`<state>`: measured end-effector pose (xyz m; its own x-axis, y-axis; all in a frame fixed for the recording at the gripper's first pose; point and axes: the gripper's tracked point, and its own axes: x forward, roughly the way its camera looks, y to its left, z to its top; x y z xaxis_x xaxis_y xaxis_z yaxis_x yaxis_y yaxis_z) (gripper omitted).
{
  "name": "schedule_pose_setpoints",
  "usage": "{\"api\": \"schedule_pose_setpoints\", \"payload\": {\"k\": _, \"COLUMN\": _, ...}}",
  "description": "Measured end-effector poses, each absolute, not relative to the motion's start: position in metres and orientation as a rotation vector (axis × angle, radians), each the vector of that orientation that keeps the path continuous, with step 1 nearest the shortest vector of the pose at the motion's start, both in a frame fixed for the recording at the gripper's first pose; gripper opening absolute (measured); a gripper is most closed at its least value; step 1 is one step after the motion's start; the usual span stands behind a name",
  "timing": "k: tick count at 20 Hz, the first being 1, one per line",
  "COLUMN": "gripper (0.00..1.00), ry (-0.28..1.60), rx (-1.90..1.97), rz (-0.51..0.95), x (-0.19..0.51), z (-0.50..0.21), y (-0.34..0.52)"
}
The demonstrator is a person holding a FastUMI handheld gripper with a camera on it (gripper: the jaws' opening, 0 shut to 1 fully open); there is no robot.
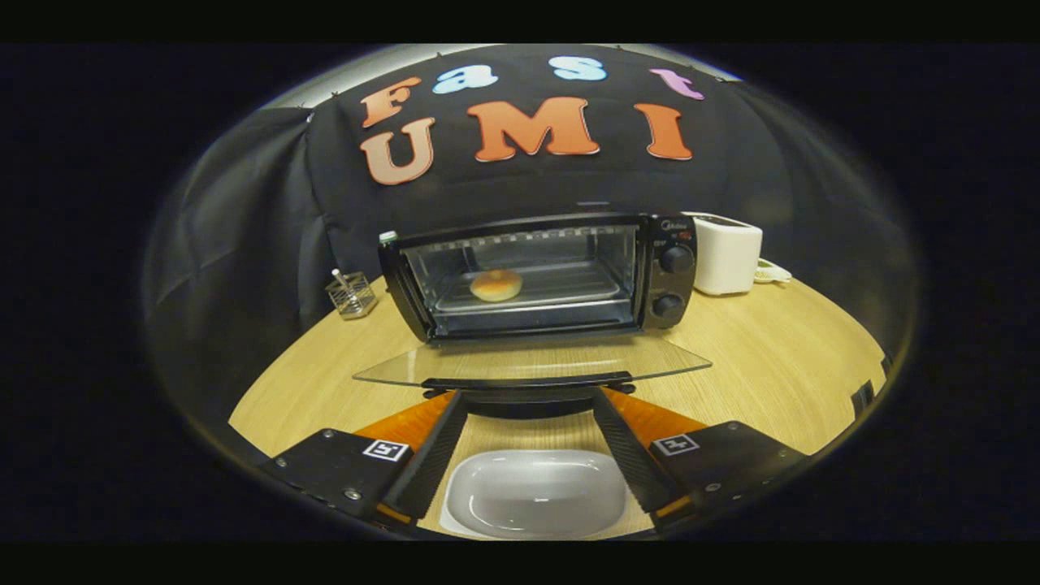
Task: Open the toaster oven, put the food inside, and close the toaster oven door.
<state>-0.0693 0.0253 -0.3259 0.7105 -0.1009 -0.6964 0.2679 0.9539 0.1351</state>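
The toaster oven is standing on the wooden counter, its glass door lying fully open just ahead of the gripper. Its fingers are spread wide, holding nothing, flanking a white dish. A bun is sitting on the oven tray. A white toaster and wire holder are flanking the oven.

bun in toaster oven, dish before door

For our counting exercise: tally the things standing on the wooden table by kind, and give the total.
Black toaster ovens, glass door open: 1
White box-shaped toasters: 1
Empty white oval dishes, between the open gripper fingers: 1
Wire mesh holders: 1
Total: 4
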Motion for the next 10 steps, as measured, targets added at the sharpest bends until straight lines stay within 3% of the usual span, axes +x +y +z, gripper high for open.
{"api": "schedule_pose_setpoints", "payload": {"k": 10, "gripper": 0.93, "ry": 0.532, "rx": 0.243, "rz": -0.234, "x": 0.027, "z": -0.276, "y": -0.01}}
